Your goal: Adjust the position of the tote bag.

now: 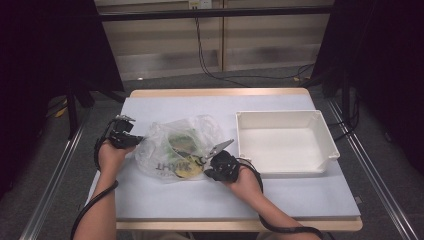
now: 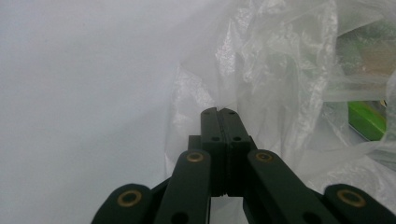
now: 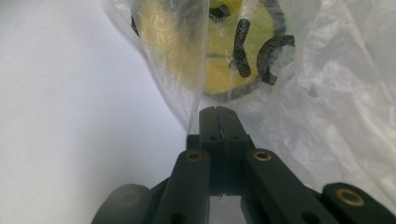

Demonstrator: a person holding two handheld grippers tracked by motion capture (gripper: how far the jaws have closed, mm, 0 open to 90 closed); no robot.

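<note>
Both your tongs, left tongs [image 1: 134, 140] and right tongs [image 1: 209, 161], are clamped on crinkled film of the clear plastic bag [image 1: 180, 145], which lies mid-table on the smooth pale table [image 1: 200, 195]. Just right of it sits a white rectangular bin [image 1: 320, 127]; beyond, dark curtains [image 1: 45, 45] flank wood panels [image 1: 210, 45].

Before you: pale grey tabletop [image 1: 300, 195] with wood edging, grey floor [image 1: 260, 80], panelled back wall [image 1: 270, 35], black curtains [image 1: 45, 45] either side.

Plastic bag [image 1: 177, 147] fills gap between both hands; white bin [image 1: 282, 142] blocks right side; near table [image 1: 200, 197] strip open.
</note>
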